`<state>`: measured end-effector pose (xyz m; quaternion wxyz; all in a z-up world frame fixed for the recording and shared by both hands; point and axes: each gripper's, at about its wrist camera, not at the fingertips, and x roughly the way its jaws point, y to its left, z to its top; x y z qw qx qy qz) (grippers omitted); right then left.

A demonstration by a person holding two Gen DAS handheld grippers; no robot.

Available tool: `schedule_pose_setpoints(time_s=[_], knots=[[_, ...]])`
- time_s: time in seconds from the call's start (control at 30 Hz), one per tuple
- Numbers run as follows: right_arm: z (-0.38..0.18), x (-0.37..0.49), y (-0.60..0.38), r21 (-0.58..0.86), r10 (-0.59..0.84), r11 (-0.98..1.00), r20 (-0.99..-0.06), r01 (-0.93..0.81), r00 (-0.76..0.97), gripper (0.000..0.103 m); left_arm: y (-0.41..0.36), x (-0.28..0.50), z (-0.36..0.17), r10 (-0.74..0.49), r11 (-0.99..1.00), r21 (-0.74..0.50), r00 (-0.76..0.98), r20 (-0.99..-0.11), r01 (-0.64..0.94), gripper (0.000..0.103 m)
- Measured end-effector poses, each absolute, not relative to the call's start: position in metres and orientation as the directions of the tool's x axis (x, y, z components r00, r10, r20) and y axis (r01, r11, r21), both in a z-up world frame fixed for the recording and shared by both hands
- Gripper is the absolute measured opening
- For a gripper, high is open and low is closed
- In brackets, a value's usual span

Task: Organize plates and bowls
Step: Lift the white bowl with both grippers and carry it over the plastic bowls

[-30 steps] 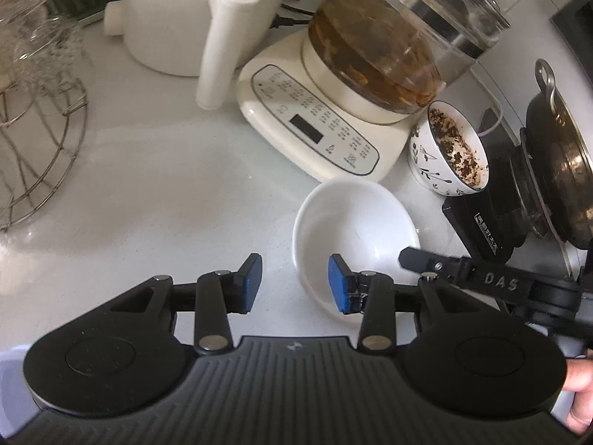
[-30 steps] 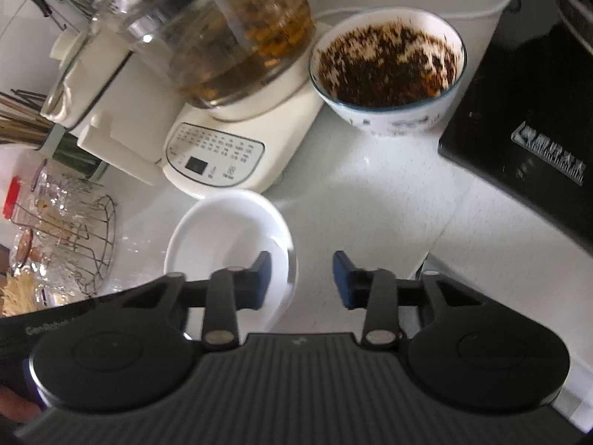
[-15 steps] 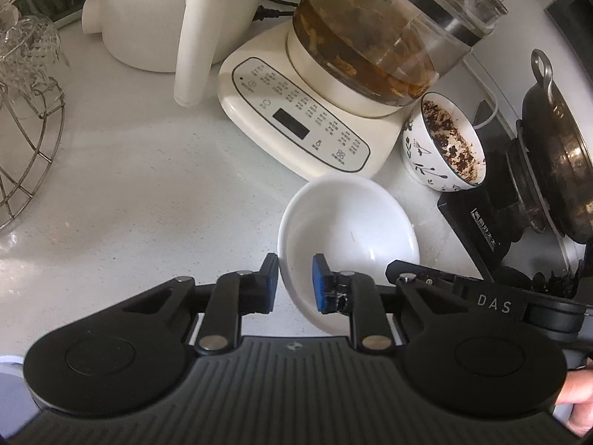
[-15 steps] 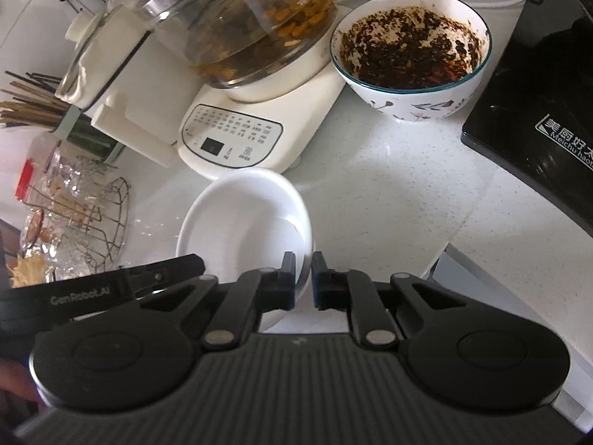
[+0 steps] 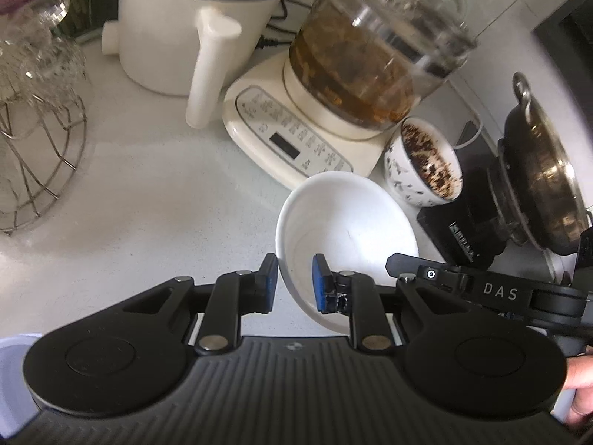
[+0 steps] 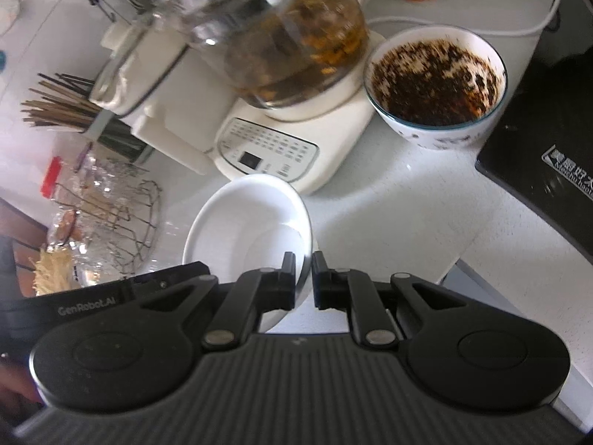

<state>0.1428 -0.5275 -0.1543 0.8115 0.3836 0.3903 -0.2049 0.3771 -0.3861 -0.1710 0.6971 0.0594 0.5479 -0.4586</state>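
Observation:
A plain white bowl hangs tilted just above the white counter, held from both sides. My left gripper is shut on its left rim, blue pads on either side of the wall. My right gripper is shut on the opposite rim of the same bowl. In the left wrist view one of the right gripper's fingers reaches in from the right. A patterned bowl coated with dark residue stands on the counter beyond.
A glass kettle on a cream base stands right behind the white bowl, a white appliance to its left. A wire rack with glassware is at the left. A black cooktop with a pot fills the right. Chopsticks stand far left.
Both grippers closed from open onto the white bowl's rim. The bowl then rose off the counter and tilted between them.

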Motion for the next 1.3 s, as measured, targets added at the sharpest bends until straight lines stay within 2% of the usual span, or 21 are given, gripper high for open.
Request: schedule_pose_setpoints(time_s=[0.33, 0.83, 1.3], knots=[[-0.127, 0.145, -0.507, 0.437, -0.058, 0.675, -0.772, 0.594, 0.633, 0.012, -0.361, 0.374, -0.144, -0.605, 0.572, -0.431, 0.004, -0.796, 0.697, 0.023], [-0.106, 0.15, -0.46, 0.478, -0.012, 0.692, -0.743, 0.542, 0.67, 0.012, -0.291, 0.372, -0.115, -0.624, 0.616, -0.445, 0.058, -0.78, 0.65, 0.023], [-0.098, 0.17, -0.407, 0.531, 0.101, 0.722, -0.716, 0.444, 0.691, 0.012, -0.211, 0.371, -0.09, -0.62, 0.683, -0.421, 0.17, -0.766, 0.597, 0.024]])
